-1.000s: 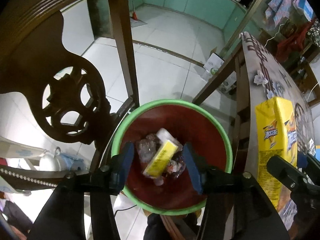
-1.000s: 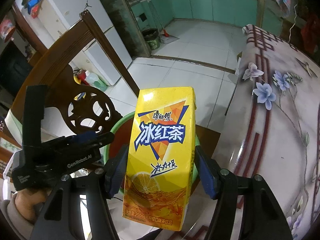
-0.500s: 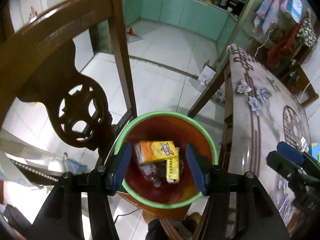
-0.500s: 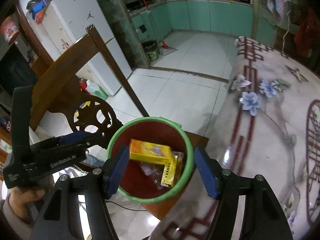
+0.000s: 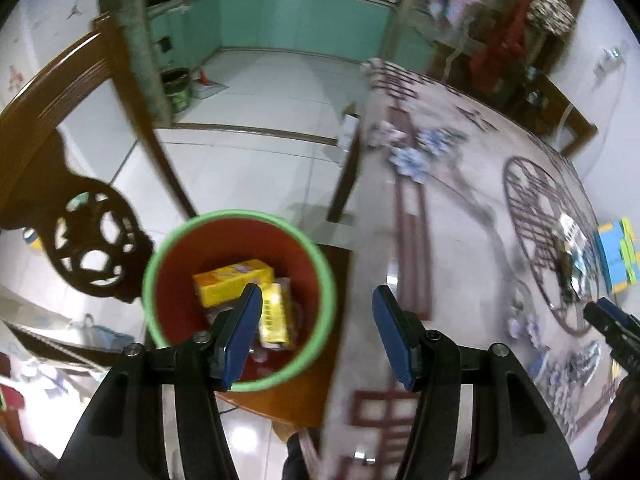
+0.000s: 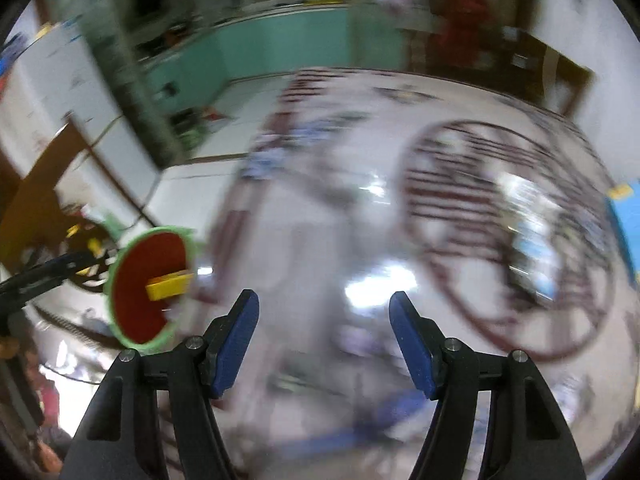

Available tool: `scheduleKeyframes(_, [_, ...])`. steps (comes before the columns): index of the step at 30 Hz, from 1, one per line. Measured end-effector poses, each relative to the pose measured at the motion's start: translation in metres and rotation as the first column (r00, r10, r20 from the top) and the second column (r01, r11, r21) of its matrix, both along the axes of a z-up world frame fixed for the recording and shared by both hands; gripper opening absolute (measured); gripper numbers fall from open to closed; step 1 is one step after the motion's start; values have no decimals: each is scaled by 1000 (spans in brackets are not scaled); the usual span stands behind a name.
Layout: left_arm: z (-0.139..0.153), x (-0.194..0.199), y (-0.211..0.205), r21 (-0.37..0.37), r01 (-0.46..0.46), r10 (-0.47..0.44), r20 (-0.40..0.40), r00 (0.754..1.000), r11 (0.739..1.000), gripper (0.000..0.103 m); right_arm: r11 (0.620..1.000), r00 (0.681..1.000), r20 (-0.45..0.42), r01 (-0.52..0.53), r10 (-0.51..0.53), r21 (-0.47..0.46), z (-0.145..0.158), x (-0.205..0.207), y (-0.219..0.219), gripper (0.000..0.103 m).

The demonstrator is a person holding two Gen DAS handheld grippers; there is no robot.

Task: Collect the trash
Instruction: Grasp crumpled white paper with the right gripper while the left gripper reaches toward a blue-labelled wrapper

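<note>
Both claws, left (image 5: 316, 328) and right (image 6: 324, 332), stand apart, empty; yellow drink carton (image 5: 234, 282) lies in green-rimmed red bin (image 5: 240, 216); right view blurred, apparently over patterned surface (image 6: 320, 240).

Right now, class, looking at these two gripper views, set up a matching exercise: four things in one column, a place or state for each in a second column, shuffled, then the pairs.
Things
1. yellow carton
2. bin
3. left gripper
4. blue box

Places or states
A. on the table, far right
B. open, holding nothing
C. lying inside the bin
D. on a wooden seat beside the table

Pairs: 1-C, 2-D, 3-B, 4-A
</note>
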State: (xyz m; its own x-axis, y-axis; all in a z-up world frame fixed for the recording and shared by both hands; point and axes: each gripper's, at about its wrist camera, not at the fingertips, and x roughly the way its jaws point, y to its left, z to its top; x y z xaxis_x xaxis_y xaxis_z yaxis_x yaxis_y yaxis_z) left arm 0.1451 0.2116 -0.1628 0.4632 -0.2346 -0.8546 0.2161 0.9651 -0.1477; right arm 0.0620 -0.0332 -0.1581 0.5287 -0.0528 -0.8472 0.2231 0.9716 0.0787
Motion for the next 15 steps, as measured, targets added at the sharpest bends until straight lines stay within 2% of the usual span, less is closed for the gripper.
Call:
scheduleKeyframes(4, [4,-14,-46,6,59,-59,2,998,998,64,994,994,-3,112,-112,-12,6,-41,-63,67])
scheduleKeyframes(7, [5,-27,-89,-2,114,-114,-5,993,993,65,984,984,-10,176,-176,-6,7,-70,-104,67])
scheduleKeyframes(13, [9,-54,-166,-31,216,-216,-18,976,976,67,980,977,-71,201,-201,-8,-14,-106,-154,67])
scheduleKeyframes(15, [12,-63,-191,-25,245,-245,-15,969,969,67,980,975,-99,199,-197,17,-27,-114,-166,67])
